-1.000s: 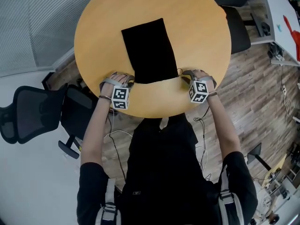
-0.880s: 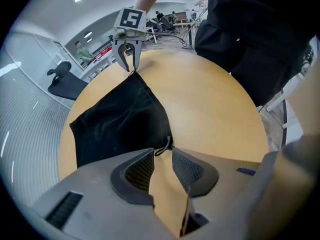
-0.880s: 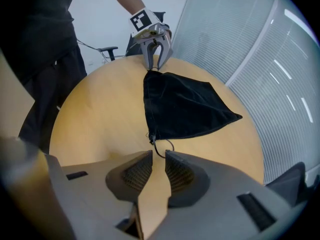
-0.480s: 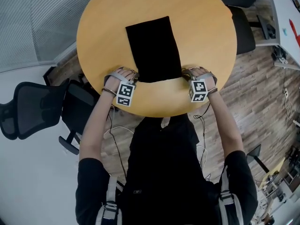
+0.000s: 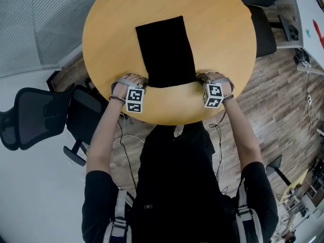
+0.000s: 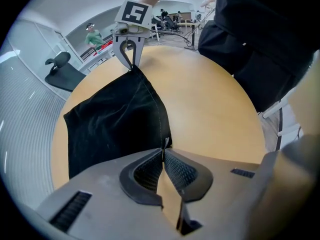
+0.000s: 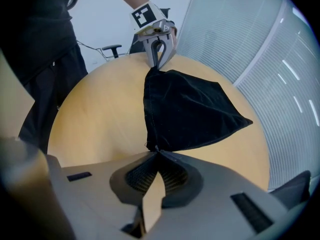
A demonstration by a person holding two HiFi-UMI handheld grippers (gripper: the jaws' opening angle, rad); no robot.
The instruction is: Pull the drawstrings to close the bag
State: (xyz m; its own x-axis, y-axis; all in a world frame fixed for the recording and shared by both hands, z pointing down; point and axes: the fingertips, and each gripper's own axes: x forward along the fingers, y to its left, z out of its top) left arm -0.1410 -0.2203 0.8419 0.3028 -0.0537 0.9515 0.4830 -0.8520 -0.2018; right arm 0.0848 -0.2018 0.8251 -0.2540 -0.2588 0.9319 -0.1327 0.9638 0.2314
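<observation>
No words, numbers or brand names can be read in any view.

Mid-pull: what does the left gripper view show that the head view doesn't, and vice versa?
Left gripper view only: the left hand-held gripper's closing jaws, tips pinching the bag's near corner. Head view only: the bag's full flat rectangular outline and the left marker cube. Both: the bag, the table, and the right hand-held gripper, also closing, on the opposite corner.

The left gripper [image 6: 164, 151] is closing on the bag's [image 6: 115, 119] corner.
</observation>
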